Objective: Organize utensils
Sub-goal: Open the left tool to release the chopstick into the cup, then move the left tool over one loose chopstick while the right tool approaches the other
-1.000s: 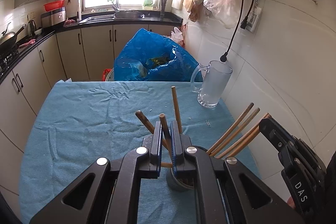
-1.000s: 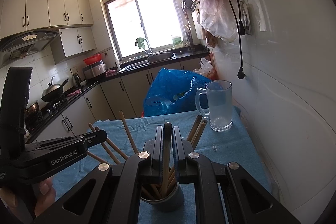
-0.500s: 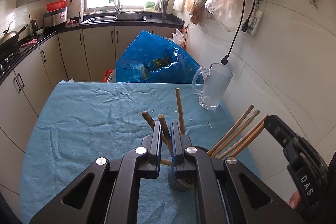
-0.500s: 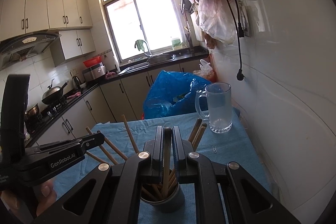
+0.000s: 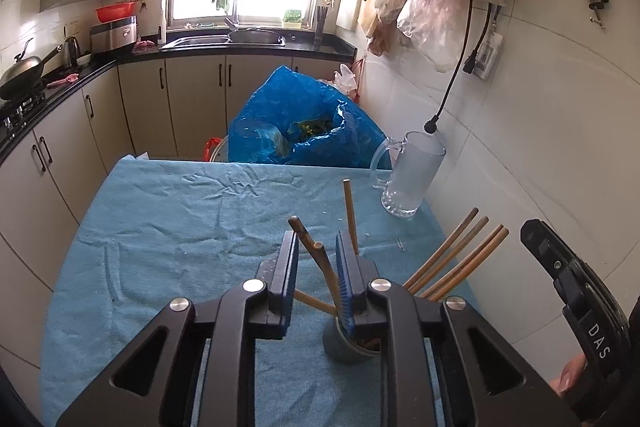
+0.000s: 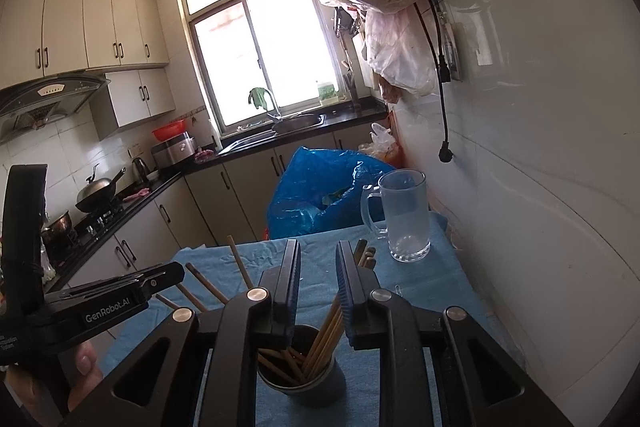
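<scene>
**Letting go over the cup**

We have both tools parted above the small dark grey cylindrical cup [image 6: 302, 377], which stands on the wrinkled blue cloth-covered table [image 5: 168, 227]. The left gripper [image 5: 316, 269] has its jaws spread, with two brown wooden chopsticks [image 5: 316, 259] leaning in the gap but touched by neither pad, as far as we can tell. The right gripper [image 6: 318, 277] is likewise spread, holding nothing, directly over the cup's mouth. The rest of the bundle fans out of the cup toward the white tiled wall [image 5: 540, 147].

We judge the sticks are all in the holder and the step in hand is a clean release. To do it well, we should lift each tool straight up along the lean of the sticks, not sideways, since a pad catching a tip could tip the light cup. We should also stay clear of the clear glass handled mug [image 6: 404, 217] standing near the far right corner.
</scene>
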The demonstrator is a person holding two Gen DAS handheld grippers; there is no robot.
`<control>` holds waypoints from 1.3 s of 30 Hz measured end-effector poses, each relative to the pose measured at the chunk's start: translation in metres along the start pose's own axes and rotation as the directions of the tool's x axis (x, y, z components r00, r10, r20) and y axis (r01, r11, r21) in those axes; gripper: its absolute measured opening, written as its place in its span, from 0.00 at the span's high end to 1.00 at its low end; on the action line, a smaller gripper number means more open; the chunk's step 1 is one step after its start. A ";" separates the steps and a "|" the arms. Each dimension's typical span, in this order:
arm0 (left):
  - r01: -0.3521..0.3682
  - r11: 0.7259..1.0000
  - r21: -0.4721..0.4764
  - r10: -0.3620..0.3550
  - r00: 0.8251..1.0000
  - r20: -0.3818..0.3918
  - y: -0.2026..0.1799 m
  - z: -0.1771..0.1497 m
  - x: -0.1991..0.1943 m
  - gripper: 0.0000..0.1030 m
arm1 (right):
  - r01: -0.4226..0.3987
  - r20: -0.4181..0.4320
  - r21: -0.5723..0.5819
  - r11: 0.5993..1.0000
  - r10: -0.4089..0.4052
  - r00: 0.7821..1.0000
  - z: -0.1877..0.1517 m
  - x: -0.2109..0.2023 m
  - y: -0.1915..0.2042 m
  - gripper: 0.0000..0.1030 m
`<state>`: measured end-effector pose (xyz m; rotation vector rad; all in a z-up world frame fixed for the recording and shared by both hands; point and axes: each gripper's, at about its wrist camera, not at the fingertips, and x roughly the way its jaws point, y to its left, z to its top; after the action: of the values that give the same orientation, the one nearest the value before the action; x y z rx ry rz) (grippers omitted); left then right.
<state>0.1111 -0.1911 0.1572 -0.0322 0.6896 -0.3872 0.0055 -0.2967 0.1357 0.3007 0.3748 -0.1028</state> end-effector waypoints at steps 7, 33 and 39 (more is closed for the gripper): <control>-0.002 1.000 -0.006 0.002 1.000 0.030 0.003 -0.001 -0.018 0.53 | 0.012 0.029 0.017 1.000 -0.013 1.000 0.003 -0.015 -0.003 0.45; -0.092 0.985 -0.143 0.094 0.995 0.011 0.117 -0.087 -0.097 0.23 | 0.005 -0.067 0.008 1.000 -0.005 0.998 -0.046 -0.054 0.019 0.20; -0.124 0.972 -0.200 0.113 0.992 -0.064 0.154 -0.118 -0.096 0.23 | -0.045 -0.134 -0.051 0.998 0.037 0.990 -0.073 -0.049 0.046 0.20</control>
<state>0.0215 -0.0015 0.1008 -0.1746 0.7769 -0.2022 -0.0581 -0.2288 0.1018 0.2621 0.5022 -0.0322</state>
